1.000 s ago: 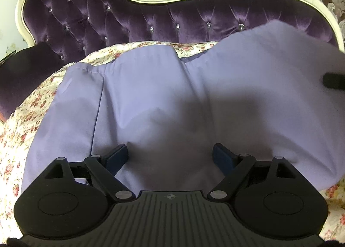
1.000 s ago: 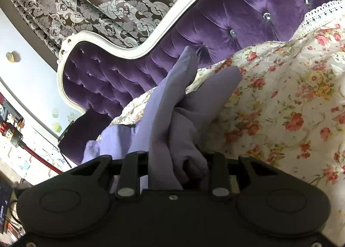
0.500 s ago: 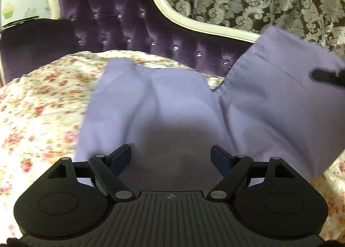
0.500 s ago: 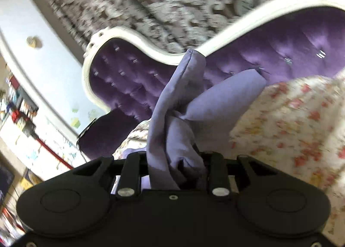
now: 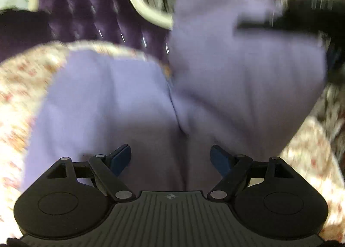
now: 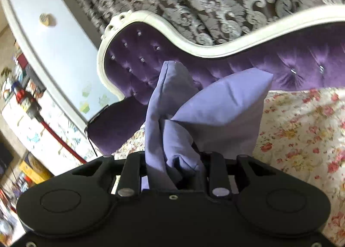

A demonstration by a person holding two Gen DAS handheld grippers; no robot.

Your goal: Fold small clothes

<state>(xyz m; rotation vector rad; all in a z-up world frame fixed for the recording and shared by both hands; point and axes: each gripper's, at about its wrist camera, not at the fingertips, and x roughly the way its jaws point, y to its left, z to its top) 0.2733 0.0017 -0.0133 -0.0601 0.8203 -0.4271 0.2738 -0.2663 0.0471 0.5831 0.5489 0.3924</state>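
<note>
So the lavender garment (image 5: 133, 104) looks like small shorts or pants. Most of it lies flat on the floral bedspread (image 5: 19, 87), and its right half is lifted up off the bed toward the far right. The right gripper (image 6: 174, 173) is clamped on a bunched wad of that same fabric, with folds poking up out of the jaws in front of the purple tufted headboard (image 6: 291, 68). The left gripper (image 5: 170, 158) hangs over the near middle of the cloth, right about at the center seam, with jaws spread wide and nothing pinched between them. The left view is pretty smeared, so don't ask me for fine detail there.

My read is that this is the first fold, with one half being carried over the other. Next it probably needs the lifted side brought across to the left and laid edge to edge, with the left gripper pinning the seam so the bottom layer doesn't drag along.
</note>
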